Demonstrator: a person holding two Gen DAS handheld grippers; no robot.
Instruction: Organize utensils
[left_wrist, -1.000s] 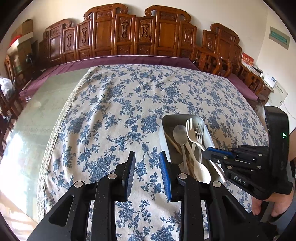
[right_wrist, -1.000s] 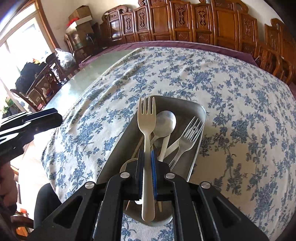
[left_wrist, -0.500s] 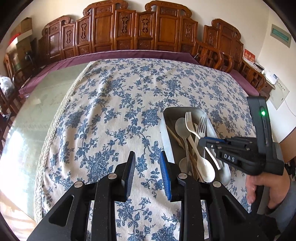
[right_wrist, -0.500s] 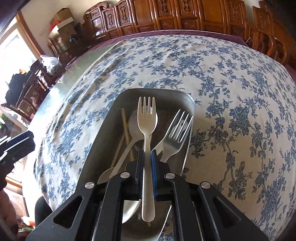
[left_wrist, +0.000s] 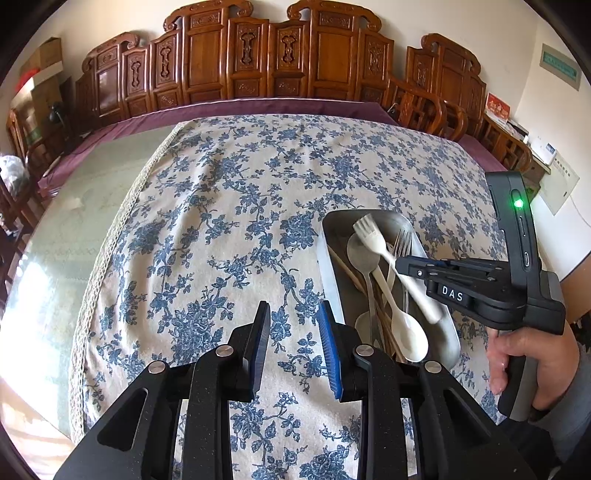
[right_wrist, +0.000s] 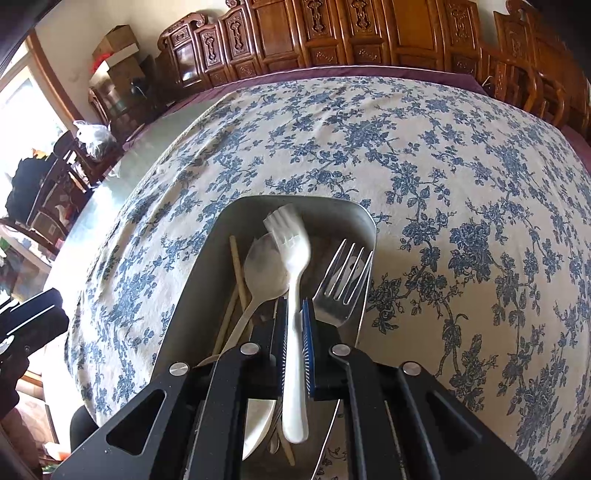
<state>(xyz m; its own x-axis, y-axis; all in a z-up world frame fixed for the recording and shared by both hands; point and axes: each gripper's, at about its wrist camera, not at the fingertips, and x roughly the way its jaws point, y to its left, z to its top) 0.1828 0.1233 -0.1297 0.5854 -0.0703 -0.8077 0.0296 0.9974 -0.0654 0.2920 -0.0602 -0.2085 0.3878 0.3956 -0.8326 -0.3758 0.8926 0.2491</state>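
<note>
My right gripper (right_wrist: 293, 301) is shut on the handle of a white plastic fork (right_wrist: 291, 254). It holds the fork low over a grey metal tray (right_wrist: 199, 295), and the fork's blurred head leans left. In the tray lie a metal fork (right_wrist: 343, 284), a pale spoon (right_wrist: 266, 266) and wooden chopsticks (right_wrist: 236, 266). The left wrist view shows the tray (left_wrist: 325, 251), the held fork (left_wrist: 373, 236), a white spoon (left_wrist: 410, 332) and the right gripper (left_wrist: 402, 266) from the side. My left gripper (left_wrist: 293, 306) is open over the cloth, left of the tray, with nothing between its jaws.
A blue-flowered tablecloth (left_wrist: 229, 206) covers most of the table, with bare glass (left_wrist: 74, 229) to the left. Carved wooden chairs (left_wrist: 280, 48) line the far side. A person's hand (left_wrist: 517, 354) holds the right gripper's handle. The left gripper (right_wrist: 29, 321) shows at the left edge.
The right gripper has come down closer over the tray with the white fork. The fork's head has swung left and is now blurred. The left gripper has stayed put.
</note>
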